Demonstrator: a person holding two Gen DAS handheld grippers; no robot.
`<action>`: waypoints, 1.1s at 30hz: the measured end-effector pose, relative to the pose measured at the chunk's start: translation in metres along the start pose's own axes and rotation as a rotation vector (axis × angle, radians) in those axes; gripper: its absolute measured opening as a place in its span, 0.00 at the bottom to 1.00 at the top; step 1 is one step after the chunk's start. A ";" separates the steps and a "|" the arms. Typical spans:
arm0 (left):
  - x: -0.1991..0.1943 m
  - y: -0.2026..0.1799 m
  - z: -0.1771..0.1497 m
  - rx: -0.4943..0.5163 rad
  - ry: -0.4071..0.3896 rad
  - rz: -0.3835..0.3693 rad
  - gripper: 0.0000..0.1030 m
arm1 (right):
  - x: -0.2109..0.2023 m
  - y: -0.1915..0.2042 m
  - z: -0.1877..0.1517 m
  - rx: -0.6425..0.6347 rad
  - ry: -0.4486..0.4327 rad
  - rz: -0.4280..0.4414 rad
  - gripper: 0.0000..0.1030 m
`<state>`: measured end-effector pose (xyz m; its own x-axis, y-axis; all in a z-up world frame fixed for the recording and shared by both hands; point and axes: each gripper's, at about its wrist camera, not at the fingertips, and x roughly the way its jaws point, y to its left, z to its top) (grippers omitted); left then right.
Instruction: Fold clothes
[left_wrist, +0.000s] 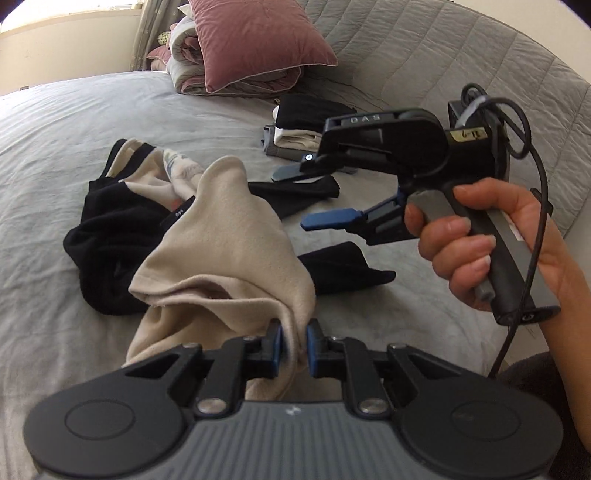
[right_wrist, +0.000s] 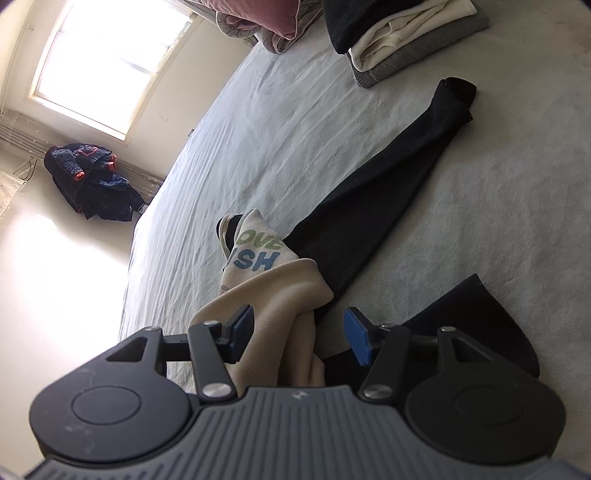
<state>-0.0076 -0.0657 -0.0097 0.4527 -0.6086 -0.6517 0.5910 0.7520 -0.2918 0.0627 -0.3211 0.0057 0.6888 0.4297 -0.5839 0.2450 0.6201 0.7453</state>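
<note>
Grey bedsheet (left_wrist: 55, 155) carries everything. Left gripper (left_wrist: 294, 338) is clamped on a lifted beige fold of the beige-and-black sweatshirt (left_wrist: 221, 236), which lies crumpled mid-bed. Right gripper (left_wrist: 317, 197) hovers with jaws apart beside that fold; seemingly it should pinch the matching edge so the cloth spreads flat. Folded stack (right_wrist: 406, 33) sits beyond.

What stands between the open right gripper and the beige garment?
Nothing visible. The right gripper is open with the beige garment already between its pads; the left gripper is shut on the same cloth.
</note>
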 end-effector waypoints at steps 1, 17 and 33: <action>0.002 -0.003 -0.003 0.002 0.009 -0.007 0.13 | 0.001 0.000 0.000 -0.001 0.003 0.001 0.57; -0.047 -0.037 -0.039 0.048 0.013 -0.085 0.13 | 0.040 -0.002 -0.002 0.020 0.127 0.052 0.57; -0.087 -0.007 -0.044 -0.055 -0.030 -0.021 0.59 | 0.008 -0.004 -0.017 -0.157 0.096 0.005 0.18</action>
<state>-0.0806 -0.0066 0.0186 0.4609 -0.6309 -0.6241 0.5633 0.7514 -0.3437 0.0561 -0.3090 -0.0070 0.6195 0.4892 -0.6139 0.1268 0.7094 0.6933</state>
